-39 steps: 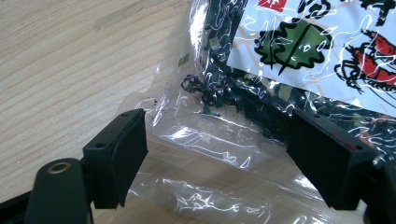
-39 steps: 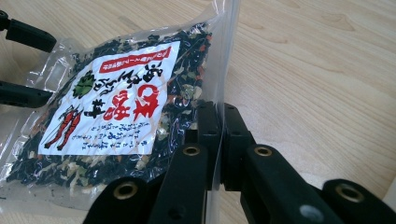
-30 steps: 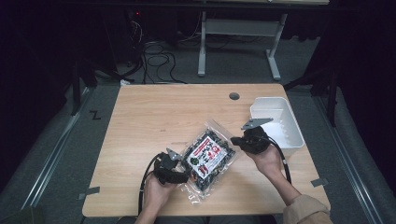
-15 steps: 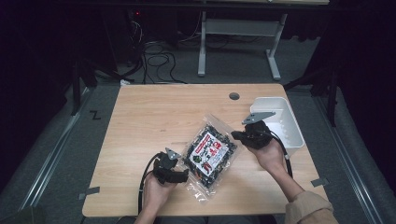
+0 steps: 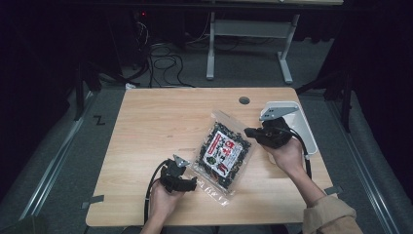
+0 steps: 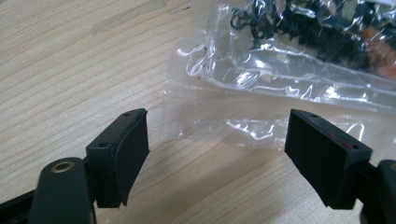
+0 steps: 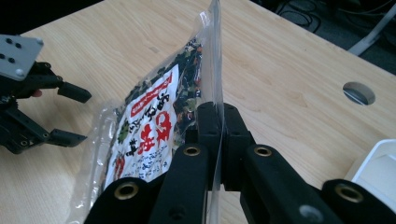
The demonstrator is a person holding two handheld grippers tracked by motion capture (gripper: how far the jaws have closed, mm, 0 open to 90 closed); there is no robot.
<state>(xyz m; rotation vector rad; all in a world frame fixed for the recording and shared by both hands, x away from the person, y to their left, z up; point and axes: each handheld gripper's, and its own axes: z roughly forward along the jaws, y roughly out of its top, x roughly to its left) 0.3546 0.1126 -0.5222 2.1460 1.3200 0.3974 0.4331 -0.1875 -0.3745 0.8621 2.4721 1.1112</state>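
Observation:
A clear plastic bag of dark dried seaweed with a red and white label (image 5: 223, 152) hangs tilted over the wooden table (image 5: 160, 122), its lower end still resting on the wood. My right gripper (image 5: 249, 132) is shut on the bag's upper right edge; in the right gripper view the thin plastic seam (image 7: 215, 84) is pinched between the jaws. My left gripper (image 5: 192, 184) rests on the table at the bag's lower left with its jaws open. In the left gripper view the bag's clear bottom flap (image 6: 261, 112) lies just beyond the open fingers (image 6: 126, 149).
A white tray (image 5: 304, 127) stands at the table's right edge, right behind the right hand. A round cable hole (image 5: 244, 100) sits near the far edge. Cables and a desk frame (image 5: 243, 44) lie on the floor beyond the table.
The right gripper has risen with the bag's edge, lifting and tilting the bag further off the table. The left gripper has stayed where it was.

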